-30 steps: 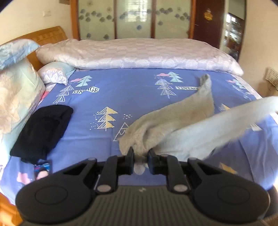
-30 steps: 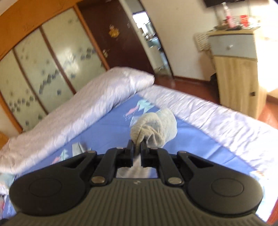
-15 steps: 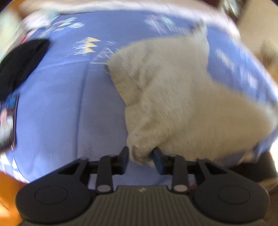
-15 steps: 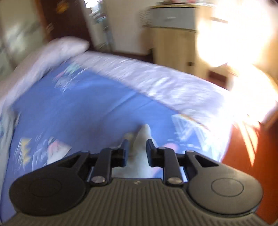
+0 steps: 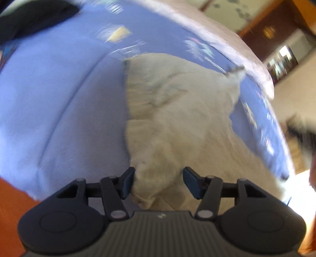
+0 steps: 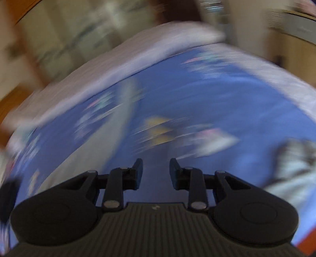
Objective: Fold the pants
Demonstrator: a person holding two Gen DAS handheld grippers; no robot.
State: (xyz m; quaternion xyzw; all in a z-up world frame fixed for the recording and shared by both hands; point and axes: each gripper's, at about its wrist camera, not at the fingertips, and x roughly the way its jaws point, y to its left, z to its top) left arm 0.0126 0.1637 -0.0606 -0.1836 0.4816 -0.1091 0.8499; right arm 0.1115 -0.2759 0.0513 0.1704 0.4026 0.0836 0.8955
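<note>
The pants (image 5: 177, 118) lie spread on the bed (image 5: 59, 118), reaching from the near edge toward the far side. The left gripper (image 5: 159, 182) sits at the near edge of the pants, jaws apart, with a fold of fabric between them touching the left finger. A garment (image 5: 33, 17) lies at the far left of the bed. A quilt (image 5: 227, 41) runs along the far side. The right gripper (image 6: 156, 174) is above bare bed, jaws apart, nothing between them.
</note>
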